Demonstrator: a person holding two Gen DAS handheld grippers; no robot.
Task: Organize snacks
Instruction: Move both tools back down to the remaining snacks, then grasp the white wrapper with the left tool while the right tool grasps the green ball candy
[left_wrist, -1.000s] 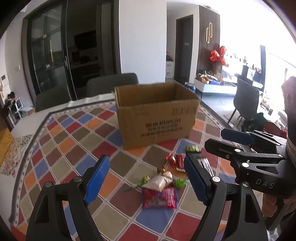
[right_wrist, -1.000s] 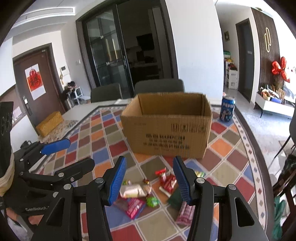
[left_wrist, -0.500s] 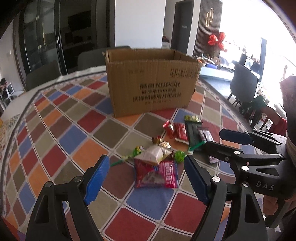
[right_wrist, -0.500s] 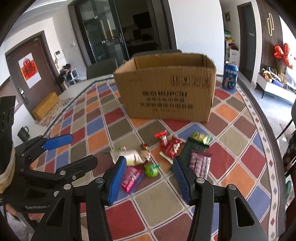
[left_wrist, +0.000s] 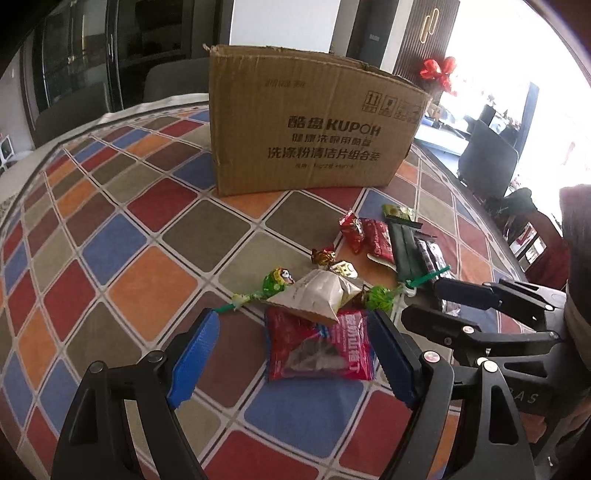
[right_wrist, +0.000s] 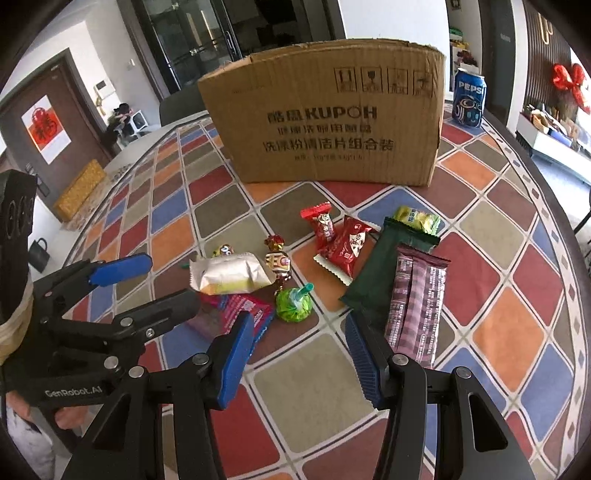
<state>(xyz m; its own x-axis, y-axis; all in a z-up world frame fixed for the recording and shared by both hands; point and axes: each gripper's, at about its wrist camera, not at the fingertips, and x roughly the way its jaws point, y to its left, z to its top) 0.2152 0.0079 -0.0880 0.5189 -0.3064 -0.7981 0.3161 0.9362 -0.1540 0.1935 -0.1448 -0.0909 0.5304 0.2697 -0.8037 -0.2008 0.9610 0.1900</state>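
An open cardboard box (left_wrist: 310, 129) (right_wrist: 332, 122) stands on the checkered tablecloth. Several snacks lie in front of it: a pink-red packet (left_wrist: 321, 350), a white pouch (left_wrist: 317, 295) (right_wrist: 229, 275) on top of it, green lollipops (left_wrist: 378, 297) (right_wrist: 293, 304), red candies (right_wrist: 341, 236), a dark green bar (right_wrist: 384, 266) and a purple packet (right_wrist: 415, 299). My left gripper (left_wrist: 291, 358) is open, low over the pink-red packet. My right gripper (right_wrist: 299, 356) is open, just before the green lollipop. Each gripper shows in the other's view.
A blue Pepsi can (right_wrist: 468, 98) stands right of the box. Dark chairs (left_wrist: 170, 79) stand behind the table. The rounded table edge (right_wrist: 554, 206) runs along the right. A yellow box (right_wrist: 79, 190) lies far left.
Both grippers have moved forward and down toward the snacks, which now look larger and nearer. Both stay open. No snack has moved.
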